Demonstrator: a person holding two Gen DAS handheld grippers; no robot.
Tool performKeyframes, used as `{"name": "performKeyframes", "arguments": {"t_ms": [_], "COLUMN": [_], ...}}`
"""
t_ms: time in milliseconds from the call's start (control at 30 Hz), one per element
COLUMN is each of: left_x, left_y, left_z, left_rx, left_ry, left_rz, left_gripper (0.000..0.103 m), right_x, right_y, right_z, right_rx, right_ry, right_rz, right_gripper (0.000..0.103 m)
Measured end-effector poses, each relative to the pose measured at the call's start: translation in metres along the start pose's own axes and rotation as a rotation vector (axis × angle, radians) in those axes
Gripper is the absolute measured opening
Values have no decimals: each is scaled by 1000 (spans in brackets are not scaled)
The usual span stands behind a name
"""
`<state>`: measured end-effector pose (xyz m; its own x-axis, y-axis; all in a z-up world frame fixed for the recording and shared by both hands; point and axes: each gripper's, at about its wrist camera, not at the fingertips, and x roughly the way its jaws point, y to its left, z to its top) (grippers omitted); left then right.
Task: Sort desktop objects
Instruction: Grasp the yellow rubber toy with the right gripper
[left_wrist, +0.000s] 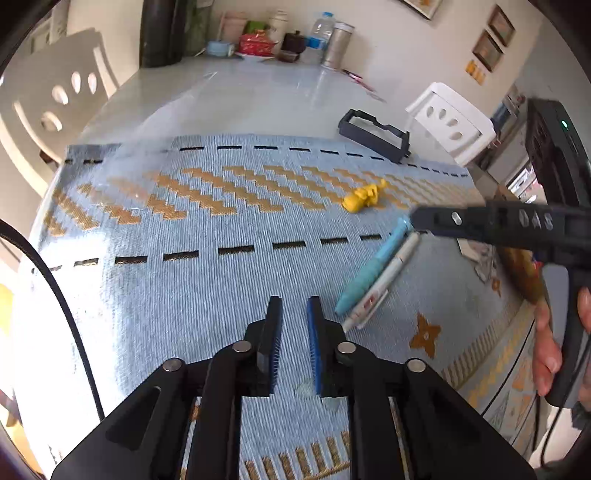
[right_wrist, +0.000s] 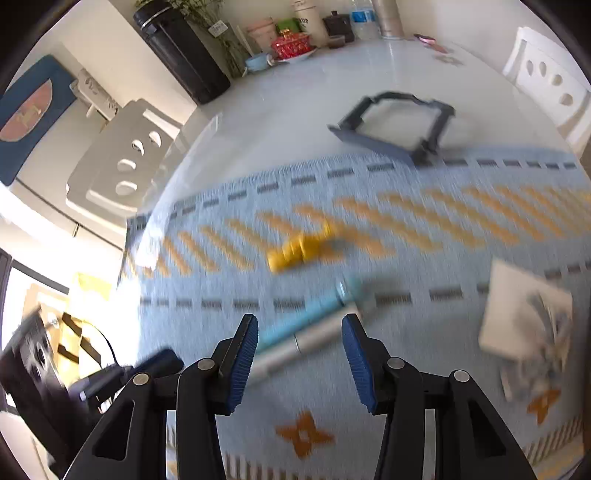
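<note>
A teal pen (left_wrist: 373, 273) and a white pen (left_wrist: 384, 284) lie side by side on the blue and gold mat (left_wrist: 221, 229). My left gripper (left_wrist: 293, 306) hovers just left of their near ends, jaws almost together with only a slim gap and nothing in it. A finger (left_wrist: 461, 221) of my right gripper reaches over the pens' far tips. In the blurred right wrist view, my right gripper (right_wrist: 299, 328) stands open, with the teal pen (right_wrist: 306, 317) and the silver-white pen (right_wrist: 314, 339) on the mat between and beyond its fingers. A yellow toy (left_wrist: 364, 198) (right_wrist: 299, 249) lies farther back.
A dark open frame tray (left_wrist: 375, 134) (right_wrist: 395, 125) rests at the mat's far edge. A white card (right_wrist: 524, 314) lies at the right. Bottles, jars and a red bowl (left_wrist: 256, 44) crowd the table's far end. White chairs (left_wrist: 450, 122) stand at both sides.
</note>
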<state>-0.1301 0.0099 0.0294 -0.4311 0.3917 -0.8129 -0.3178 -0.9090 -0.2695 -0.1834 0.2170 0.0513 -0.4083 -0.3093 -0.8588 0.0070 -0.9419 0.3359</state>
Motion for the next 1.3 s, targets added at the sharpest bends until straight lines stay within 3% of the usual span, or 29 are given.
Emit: {"name": "performKeyframes", "arguments": {"t_ms": [300, 467, 533, 667, 967, 1300], "left_x": [10, 16, 16, 16, 4, -36], "left_y": [-6, -8, -7, -6, -12, -43], "left_z": [0, -4, -4, -3, -9, -32], "left_rx": [22, 33, 26, 14, 15, 57], "left_ry": [27, 35, 35, 36, 52, 63], "left_rz": [17, 16, 12, 6, 18, 9], "left_gripper": [17, 18, 18, 18, 18, 18], "right_x": [55, 65, 69, 64, 15, -60], "right_y": [12, 23, 31, 32, 28, 3], "right_z": [29, 34, 31, 24, 14, -56], "right_rx": [-25, -108, -168, -204, -162, -138], "right_ry": [59, 5, -7, -35, -70, -53], "right_rz": [-61, -110, -150, -145, -89, -102], "right_gripper": [46, 46, 40, 40, 40, 40]}}
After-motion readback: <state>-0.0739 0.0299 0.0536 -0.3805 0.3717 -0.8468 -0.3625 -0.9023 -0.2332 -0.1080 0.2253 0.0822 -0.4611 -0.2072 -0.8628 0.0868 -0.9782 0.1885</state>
